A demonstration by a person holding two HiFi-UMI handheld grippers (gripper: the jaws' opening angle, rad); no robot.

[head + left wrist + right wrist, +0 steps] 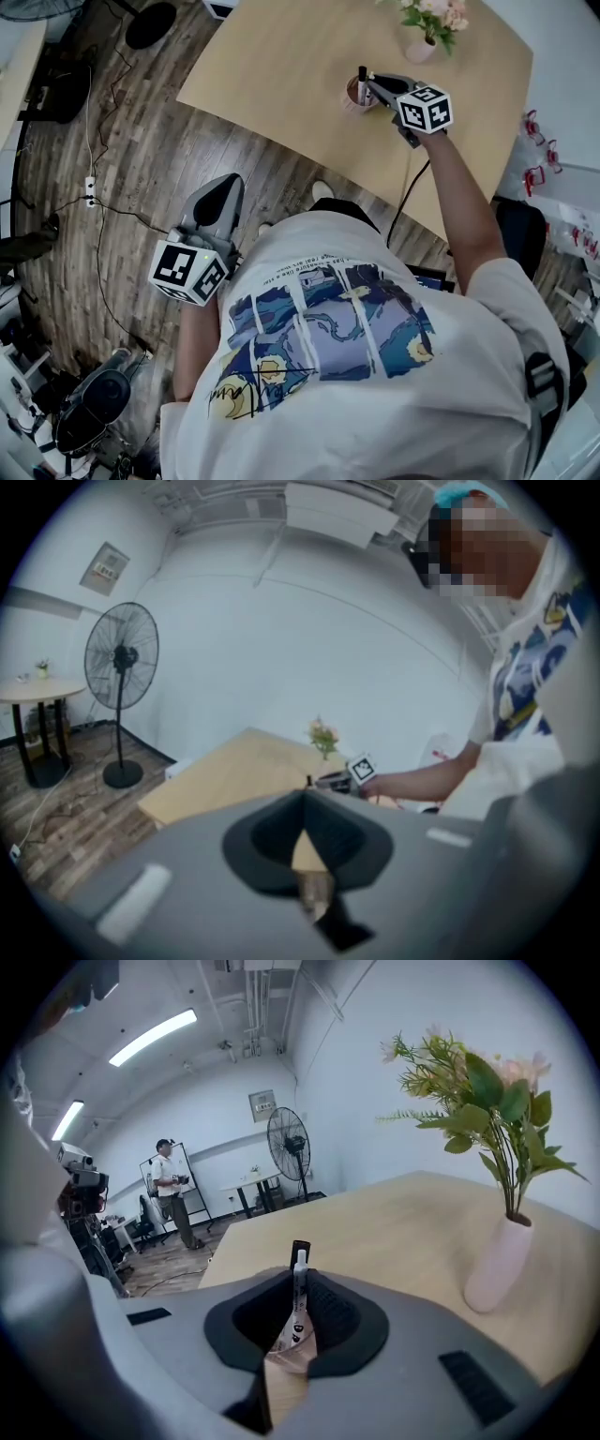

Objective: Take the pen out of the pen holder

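Two spots were hard to read from my end. In the head view the right gripper [367, 84] covered most of the pen holder [353, 97]. Only a curve of its rim and a dark tip showed past the jaws, and I could not tell from there whether the jaws touched anything.

The right gripper view settled it. The jaws were pinching the white pen [298, 1288], which stood upright between the pads with its lower end down inside the translucent holder on the wooden table [281, 66]. A black tip rose just behind the pen's top, and I could not tell whether it was part of that pen or a second one. The gripper's own body cut off the holder's base.

The left gripper [228, 190] hung low at the person's side over the plank floor [131, 178], well apart from the table. From above I saw only its back and marker cube. Its own view showed the jaws pressed together with nothing between them and a sliver of tabletop in the notch beneath.

The head view cropped the flowers [433, 17] at the top edge. The right gripper view showed the pale vase [497, 1265] whole, standing to the right of the holder and apart from it. Only the gripper views showed the room: a standing fan [122, 658] by the wall and a distant person [171, 1190] near a rack, too small to make out further.
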